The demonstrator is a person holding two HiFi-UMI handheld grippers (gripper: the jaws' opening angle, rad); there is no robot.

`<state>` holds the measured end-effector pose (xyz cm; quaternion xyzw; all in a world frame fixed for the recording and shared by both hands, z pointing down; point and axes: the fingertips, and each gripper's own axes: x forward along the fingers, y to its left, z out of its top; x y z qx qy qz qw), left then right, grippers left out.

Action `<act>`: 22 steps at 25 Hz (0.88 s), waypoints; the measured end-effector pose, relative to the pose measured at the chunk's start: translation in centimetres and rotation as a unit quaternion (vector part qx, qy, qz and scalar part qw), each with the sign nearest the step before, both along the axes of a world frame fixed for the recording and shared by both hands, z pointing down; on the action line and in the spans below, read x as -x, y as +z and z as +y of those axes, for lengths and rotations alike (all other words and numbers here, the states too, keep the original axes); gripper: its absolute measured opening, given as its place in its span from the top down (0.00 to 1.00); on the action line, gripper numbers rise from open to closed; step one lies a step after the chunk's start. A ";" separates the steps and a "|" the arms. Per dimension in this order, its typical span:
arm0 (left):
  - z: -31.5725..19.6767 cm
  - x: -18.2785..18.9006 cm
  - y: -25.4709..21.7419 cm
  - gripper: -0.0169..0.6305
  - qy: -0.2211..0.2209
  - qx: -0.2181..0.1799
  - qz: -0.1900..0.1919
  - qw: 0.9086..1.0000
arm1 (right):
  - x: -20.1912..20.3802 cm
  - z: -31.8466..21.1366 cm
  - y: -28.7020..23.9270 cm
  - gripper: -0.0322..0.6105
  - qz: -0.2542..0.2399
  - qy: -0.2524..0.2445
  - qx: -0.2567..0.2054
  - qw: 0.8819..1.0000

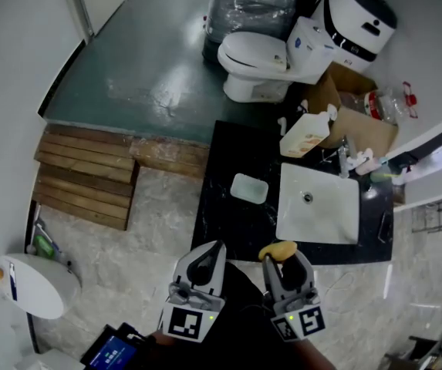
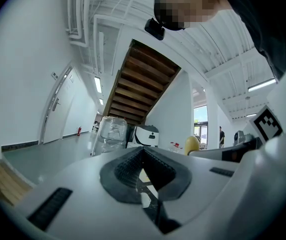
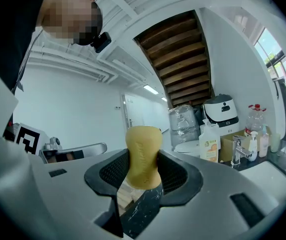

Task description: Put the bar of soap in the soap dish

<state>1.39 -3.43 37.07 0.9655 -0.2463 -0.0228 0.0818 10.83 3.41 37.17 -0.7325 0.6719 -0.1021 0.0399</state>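
Step in hand: carry. Soap is gripped, not yet placed.

- Your right gripper (image 1: 283,261) has its jaws clamped on the bar of soap (image 1: 278,250). In the right gripper view, the right gripper (image 3: 143,173) pinches the yellow bar (image 3: 143,155) at its narrow waist. The bar stands upright and sticks out past the jaw tips.
- Your left gripper (image 1: 208,254) has its jaws together with nothing between them. The left gripper view confirms this for the left gripper (image 2: 143,168), and the soap (image 2: 191,145) shows off to its right.
- Soap position: held over the near edge of the black countertop (image 1: 221,230), just in front of the near left corner of the sink (image 1: 344,220). It is well apart from the dish.

Containers:
- Soap dish (image 1: 249,188): pale and rectangular, lying flat on the countertop just left of the sink. It looks empty.
- Sink basin: nothing in it but the drain.
- Cardboard box (image 1: 357,120) behind the sink: open, contents not legible.

Next move, as judged: carry the bar forward and a little left until it is over the dish. Tip it from upright towards flat, lower it until it touches the dish floor, then let the jaws part. The bar is held at its waist, so expect it to topple on release if you set it down on end. The left gripper has no job here, so keep it clear.
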 end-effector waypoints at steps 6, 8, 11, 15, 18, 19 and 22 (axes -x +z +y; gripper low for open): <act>-0.4 -0.8 0.1 0.97 -0.004 0.008 -0.018 1.000 | -0.8 -0.9 0.2 0.68 0.011 -0.021 0.016 1.000; -0.9 -1.2 -0.1 0.97 -0.005 0.002 -0.024 1.000 | -1.2 -1.6 0.0 0.68 0.011 -0.028 0.016 0.999; -1.5 -2.2 -0.7 0.97 -0.017 0.000 -0.008 1.000 | -2.7 -2.3 0.1 0.68 0.016 -0.036 0.021 0.999; -1.8 -2.8 -0.1 0.97 -0.030 0.010 -0.013 0.999 | -3.9 -3.1 0.8 0.68 0.047 -0.058 0.034 0.997; -2.5 -3.4 -0.3 0.97 -0.042 0.004 -0.011 0.999 | -4.2 -4.2 0.7 0.68 0.059 -0.077 0.036 0.995; -2.7 -3.7 -0.4 0.97 -0.044 0.001 -0.008 0.999 | -4.5 -4.5 0.8 0.68 0.053 -0.081 0.037 0.995; -3.3 -4.6 -0.9 0.97 -0.051 -0.007 -0.005 0.999 | -5.2 -5.5 1.2 0.68 0.047 -0.094 0.043 0.994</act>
